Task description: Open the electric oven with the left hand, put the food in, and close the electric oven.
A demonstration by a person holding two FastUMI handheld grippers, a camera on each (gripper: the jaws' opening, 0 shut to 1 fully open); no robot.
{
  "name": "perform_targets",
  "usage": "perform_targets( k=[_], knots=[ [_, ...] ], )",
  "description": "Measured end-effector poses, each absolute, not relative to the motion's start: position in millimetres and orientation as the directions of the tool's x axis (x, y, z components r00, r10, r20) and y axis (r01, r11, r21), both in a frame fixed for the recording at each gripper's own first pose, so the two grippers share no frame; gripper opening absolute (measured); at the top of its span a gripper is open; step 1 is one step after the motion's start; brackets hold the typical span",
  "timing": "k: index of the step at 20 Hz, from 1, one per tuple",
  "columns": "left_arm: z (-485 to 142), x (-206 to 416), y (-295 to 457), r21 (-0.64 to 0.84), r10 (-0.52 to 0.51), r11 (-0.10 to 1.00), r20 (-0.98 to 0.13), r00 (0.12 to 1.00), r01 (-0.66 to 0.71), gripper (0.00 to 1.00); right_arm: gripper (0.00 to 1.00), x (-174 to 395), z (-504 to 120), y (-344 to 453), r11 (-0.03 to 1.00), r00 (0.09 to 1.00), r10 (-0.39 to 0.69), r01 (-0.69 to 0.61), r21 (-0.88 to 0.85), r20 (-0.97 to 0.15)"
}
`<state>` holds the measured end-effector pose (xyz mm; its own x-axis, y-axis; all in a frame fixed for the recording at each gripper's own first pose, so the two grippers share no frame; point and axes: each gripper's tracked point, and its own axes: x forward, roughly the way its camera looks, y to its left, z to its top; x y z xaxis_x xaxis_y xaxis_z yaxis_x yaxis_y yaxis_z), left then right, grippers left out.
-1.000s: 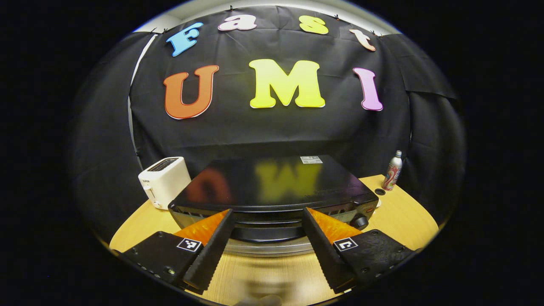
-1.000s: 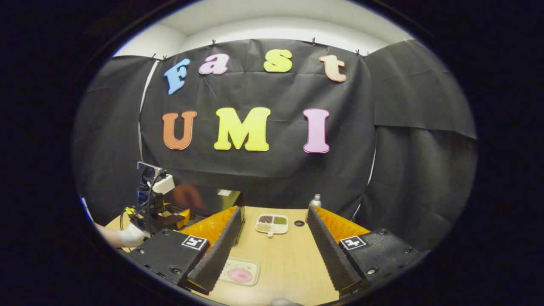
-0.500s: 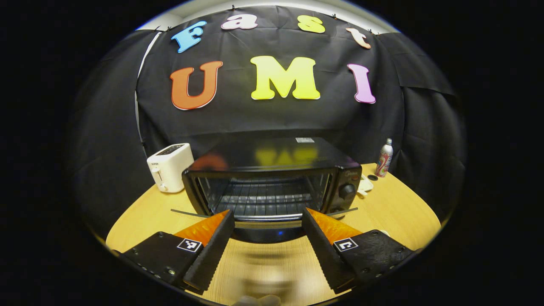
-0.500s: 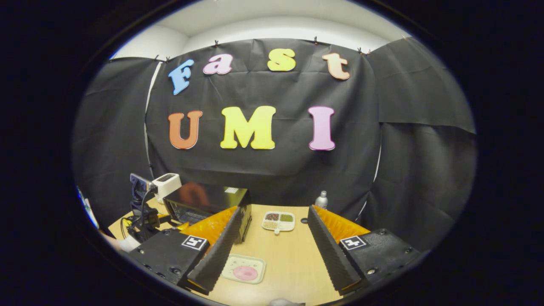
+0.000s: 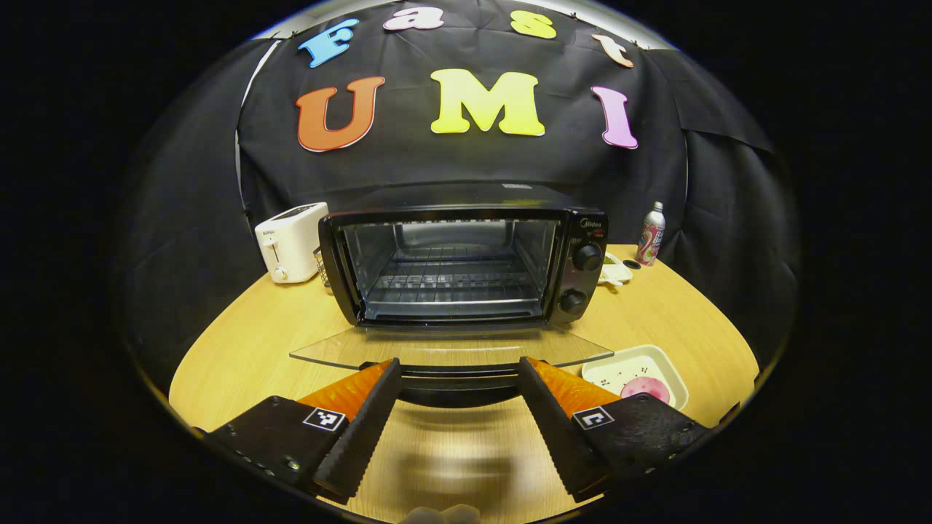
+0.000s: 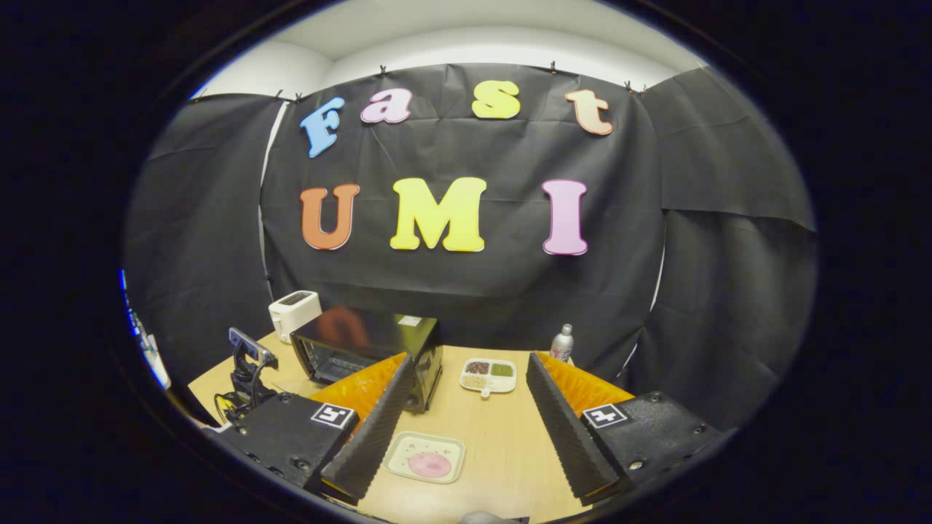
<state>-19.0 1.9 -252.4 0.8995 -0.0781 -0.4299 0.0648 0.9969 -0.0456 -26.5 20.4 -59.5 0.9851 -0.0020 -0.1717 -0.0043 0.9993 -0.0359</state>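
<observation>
We've swung the oven door flat since a second ago; left claw gapes empty at six o'clock, right claw open over the food tray, ready.

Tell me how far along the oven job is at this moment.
Done: the oven stands open, its glass door folded down flat. In hand: nothing; the left tongs sit open at the door's handle, and the right tongs hang open above the table. Left: the pink food on its tray must go in, then the door shut.
</observation>
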Motion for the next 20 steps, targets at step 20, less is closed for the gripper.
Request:
perform_targets(
  k=[20],
  knots=[
    [-321,-37,-1,-0.078,-0.086,0.996,-0.608,0.789,0.048,0.95,0.97,-30,-121,8,0.996,0.954,-0.042,0.018,-0.084,-0.298]
  ],
)
